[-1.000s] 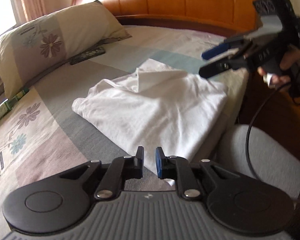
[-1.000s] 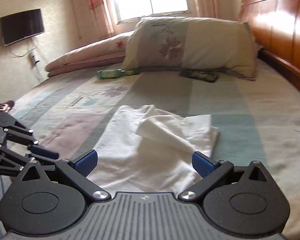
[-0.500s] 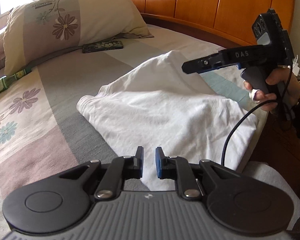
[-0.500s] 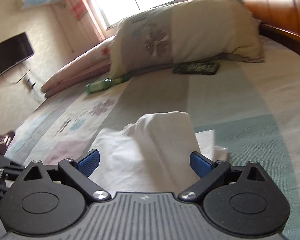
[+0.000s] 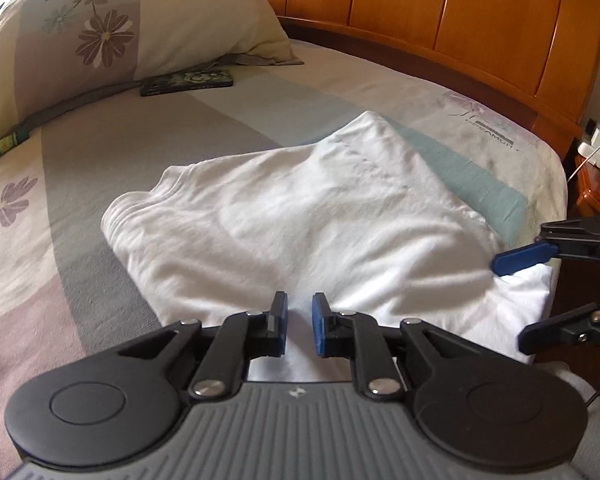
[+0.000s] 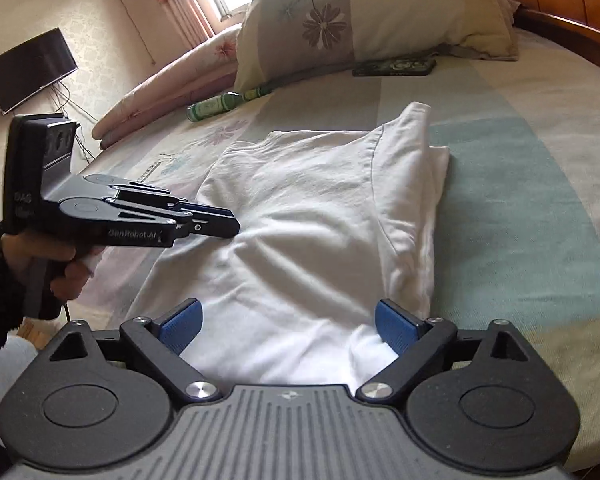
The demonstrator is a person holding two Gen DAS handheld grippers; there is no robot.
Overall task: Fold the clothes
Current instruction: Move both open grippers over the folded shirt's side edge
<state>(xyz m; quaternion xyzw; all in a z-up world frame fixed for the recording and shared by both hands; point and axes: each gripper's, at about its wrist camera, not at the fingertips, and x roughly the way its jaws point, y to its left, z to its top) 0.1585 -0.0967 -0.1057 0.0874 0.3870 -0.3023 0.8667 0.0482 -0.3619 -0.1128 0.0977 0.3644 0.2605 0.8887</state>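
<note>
A white T-shirt [image 5: 300,216] lies partly folded on the bed, near its front right corner; in the right wrist view the T-shirt [image 6: 308,232] has one side turned over along a seam. My left gripper [image 5: 300,312] hovers at the shirt's near edge, nearly shut, with a narrow gap and nothing pinched. In the right wrist view, my left gripper [image 6: 220,224] points over the shirt's left edge, held by a hand. My right gripper [image 6: 288,320] stands wide, its jaws closing slightly, with the shirt's near hem below and between the pads, which do not press it. From the left wrist view, my right gripper [image 5: 516,300] sits at the shirt's right corner.
A flowered pillow [image 6: 364,20] and wooden headboard [image 5: 460,28] bound the far side. A dark patterned case [image 5: 186,82] and a green bottle [image 6: 216,106] lie near the pillow. The bed edge [image 5: 556,184] and a nightstand with chargers [image 5: 596,148] are at right.
Both grippers came down closer to the shirt. The right gripper dropped from above the shirt to its near right corner. The raised fold now lies flat.
</note>
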